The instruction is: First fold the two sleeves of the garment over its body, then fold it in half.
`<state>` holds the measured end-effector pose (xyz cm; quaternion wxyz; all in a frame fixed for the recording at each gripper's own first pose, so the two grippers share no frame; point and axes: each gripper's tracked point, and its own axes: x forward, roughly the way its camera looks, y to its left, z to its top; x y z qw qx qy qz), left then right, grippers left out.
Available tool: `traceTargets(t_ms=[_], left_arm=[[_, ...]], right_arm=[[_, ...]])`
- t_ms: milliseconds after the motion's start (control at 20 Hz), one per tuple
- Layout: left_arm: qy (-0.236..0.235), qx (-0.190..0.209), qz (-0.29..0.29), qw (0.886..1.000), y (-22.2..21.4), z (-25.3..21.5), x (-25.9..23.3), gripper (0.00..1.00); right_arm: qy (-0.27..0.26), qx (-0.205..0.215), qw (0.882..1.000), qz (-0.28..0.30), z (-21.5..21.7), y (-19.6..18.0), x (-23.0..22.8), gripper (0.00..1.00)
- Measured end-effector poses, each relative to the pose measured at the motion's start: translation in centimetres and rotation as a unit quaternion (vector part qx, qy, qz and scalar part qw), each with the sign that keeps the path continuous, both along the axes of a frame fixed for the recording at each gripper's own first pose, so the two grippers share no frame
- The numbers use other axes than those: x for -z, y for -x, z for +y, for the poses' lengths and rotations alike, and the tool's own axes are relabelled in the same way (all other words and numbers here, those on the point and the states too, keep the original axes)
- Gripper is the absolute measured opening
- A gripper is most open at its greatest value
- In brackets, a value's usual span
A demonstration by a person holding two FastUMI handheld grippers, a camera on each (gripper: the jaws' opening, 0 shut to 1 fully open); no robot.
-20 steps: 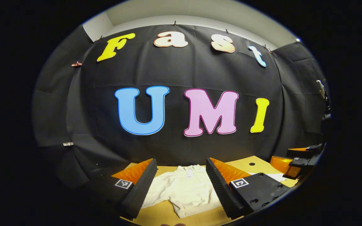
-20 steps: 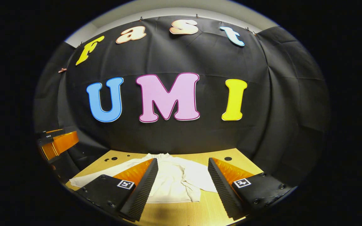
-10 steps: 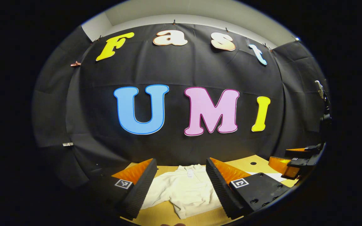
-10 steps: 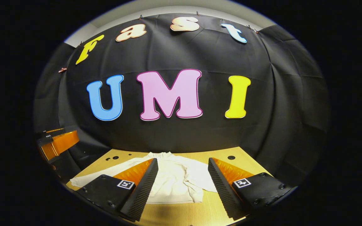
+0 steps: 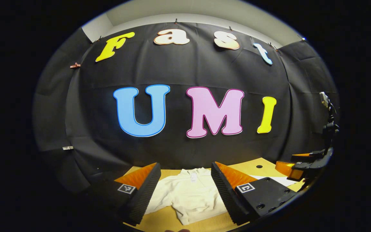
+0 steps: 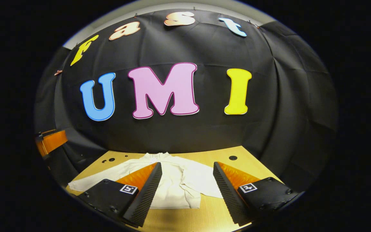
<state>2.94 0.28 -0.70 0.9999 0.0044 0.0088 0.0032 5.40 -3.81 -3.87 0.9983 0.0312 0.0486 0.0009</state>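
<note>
Garment (image 5: 192, 195) lies flat on table (image 6: 217, 154), neck tag unreadable; left gripper (image 5: 183, 190) and right gripper (image 6: 185, 188) gape above.

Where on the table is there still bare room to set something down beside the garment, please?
In the right gripper view, bare wooden table runs between the garment's collar and the black cloth wall, and near its hem. The middle is crowded: the garment lies there, one sleeve stretched out. Both the right gripper and left gripper hang open above it.
</note>
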Motion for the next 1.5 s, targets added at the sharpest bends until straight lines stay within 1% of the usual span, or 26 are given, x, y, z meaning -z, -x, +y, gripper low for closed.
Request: traceTargets(t_ms=[100,250,350,450,600,900,1100,1300,1500], left_arm=[[0.0,-0.001,0.009,1.0,-0.1,-0.2,0.5,0.98],[-0.003,0.005,0.013,1.0,-0.1,-1.1,0.6,0.98],[-0.007,0.005,0.019,1.0,-0.3,-1.6,0.9,0.98],[-0.003,0.006,0.031,1.0,-0.5,-2.4,1.5,0.98],[-0.005,0.004,0.042,0.999,-0.8,-3.5,2.0,0.98],[-0.014,-0.005,0.054,0.998,-1.4,-5.1,2.8,0.98],[-0.021,-0.013,0.056,0.998,-1.8,-5.8,2.9,0.98],[-0.018,-0.031,0.075,0.997,-2.5,-5.7,3.9,0.98],[-0.006,-0.051,0.093,0.994,-3.1,-5.0,4.9,0.98]], right_arm=[[-0.012,0.019,1.0,0.011,-2.2,-0.8,0.8,0.98],[-0.013,0.063,0.998,0.021,-6.9,-1.8,1.7,0.98],[-0.017,0.084,0.996,0.036,-9.7,-2.8,2.9,0.98],[-0.018,0.1,0.993,0.056,-12.4,-3.6,4.5,0.98],[-0.001,0.122,0.99,0.073,-15.9,-4.3,6.1,0.98],[0.009,0.145,0.982,0.122,-21.8,-5.1,10.7,0.99],[0.014,0.167,0.971,0.17,-25.8,-5.1,14.9,0.99],[-0.008,0.204,0.955,0.213,-29.5,-4.8,18.9,0.99],[0.012,0.221,0.945,0.242,-32.3,-4.8,21.3,0.99]])
